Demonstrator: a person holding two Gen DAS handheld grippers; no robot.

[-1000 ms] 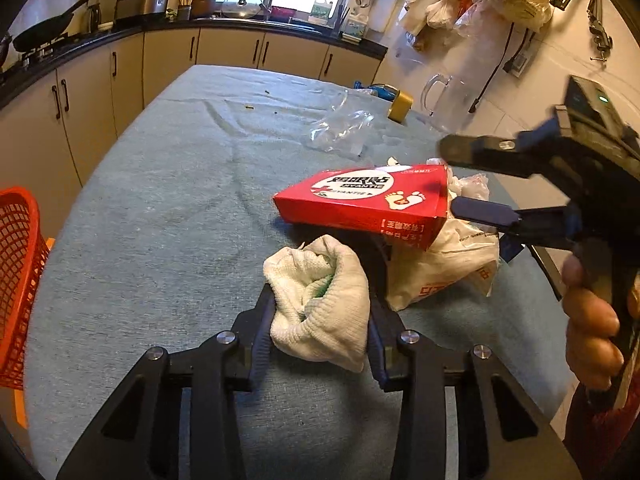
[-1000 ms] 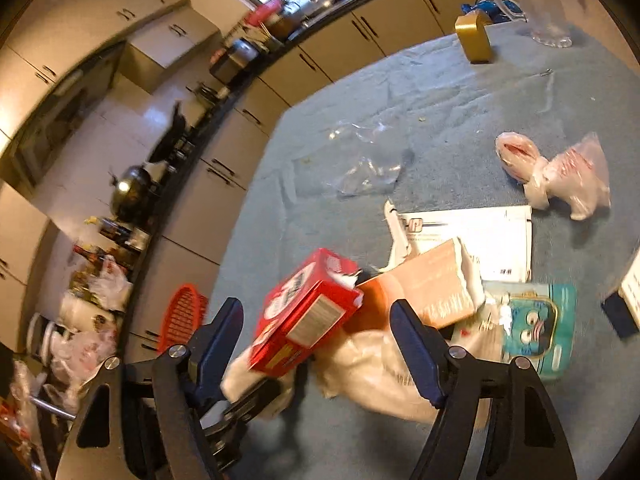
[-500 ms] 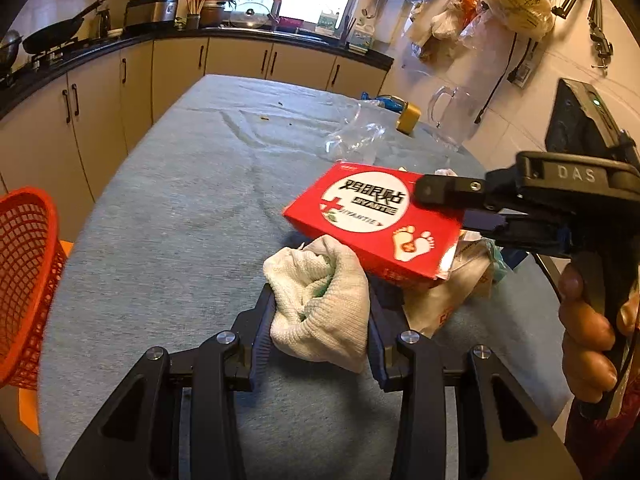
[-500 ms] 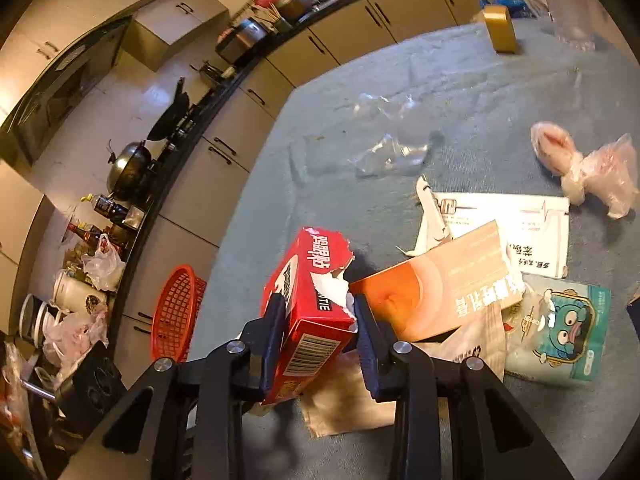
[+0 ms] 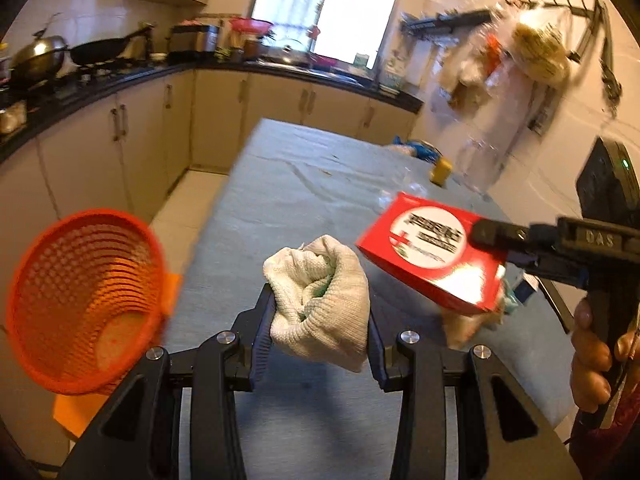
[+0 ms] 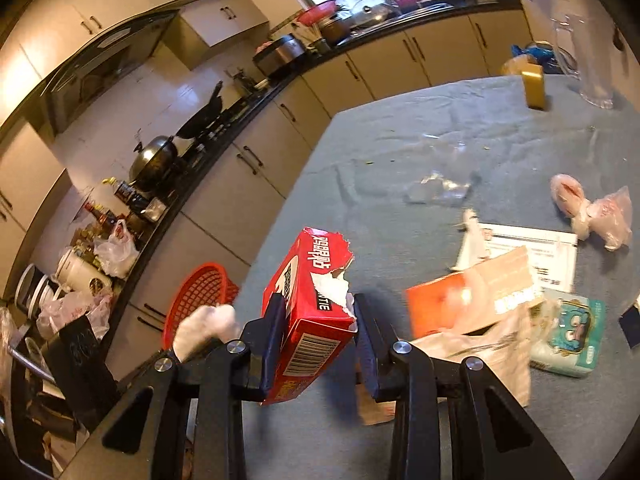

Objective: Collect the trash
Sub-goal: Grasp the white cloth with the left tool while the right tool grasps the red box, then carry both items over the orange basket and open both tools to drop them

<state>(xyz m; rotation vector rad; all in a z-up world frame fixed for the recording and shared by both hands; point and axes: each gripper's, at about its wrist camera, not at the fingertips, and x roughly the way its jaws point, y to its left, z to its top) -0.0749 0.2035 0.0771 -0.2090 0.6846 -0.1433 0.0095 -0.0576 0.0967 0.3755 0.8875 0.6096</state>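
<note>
My left gripper (image 5: 320, 312) is shut on a balled white cloth (image 5: 320, 300), held above the blue-grey table (image 5: 288, 192). An orange mesh basket (image 5: 84, 300) stands off the table's left edge, its mouth facing me. My right gripper (image 6: 320, 328) is shut on a torn red box (image 6: 312, 312) and holds it clear of the table. In the left wrist view the red box (image 5: 432, 256) hangs to the right of the cloth in the right gripper (image 5: 492, 248), with a person's hand (image 5: 596, 360) on its handle. The white cloth (image 6: 208, 328) and basket (image 6: 200, 300) show left of the box.
On the table lie an orange and white packet (image 6: 472, 300), a white paper bag (image 6: 480, 352), a teal packet (image 6: 568, 336), a white leaflet (image 6: 532, 248), a pink plastic bag (image 6: 592, 208), clear plastic wrap (image 6: 440, 188), a yellow block (image 6: 534, 84) and a glass jug (image 6: 580, 60). Kitchen counters run along the left.
The right gripper closed on the red box and lifted it off the pile. The left gripper rose and swung left with the cloth, bringing the orange basket into fuller view.
</note>
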